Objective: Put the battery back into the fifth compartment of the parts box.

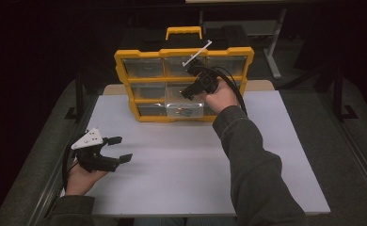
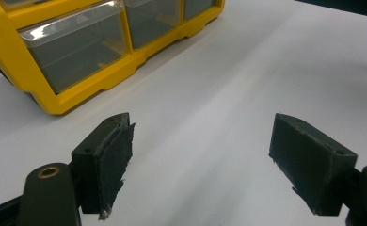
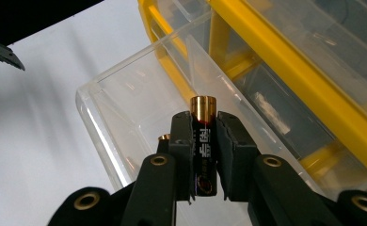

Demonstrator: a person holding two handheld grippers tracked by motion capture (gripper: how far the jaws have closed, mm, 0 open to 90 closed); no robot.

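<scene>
A yellow organizer (image 1: 123, 70) with clear drawers stands at the back of the white table (image 1: 172, 174). Its bottom middle drawer (image 1: 185, 111) is pulled out. My right gripper (image 1: 187, 93) hovers just above that drawer, pointing down at it. In the right gripper view the gripper (image 3: 204, 129) is shut on a black battery (image 3: 204, 110) with a gold end, held upright over the open clear drawer (image 3: 120, 99). A second gold tip (image 3: 164, 137) peeks out behind the left jaw. My left gripper (image 1: 120, 149) rests at the table's front left, open, with nothing between its pads (image 2: 113, 160).
The organizer's yellow frame (image 2: 12, 61) and shut drawers (image 2: 78, 47) lie to the upper left in the left gripper view. A yellow carry handle (image 1: 184, 31) tops the organizer. The person's right sleeve (image 1: 257, 174) crosses the table's right half. Dark floor surrounds the table.
</scene>
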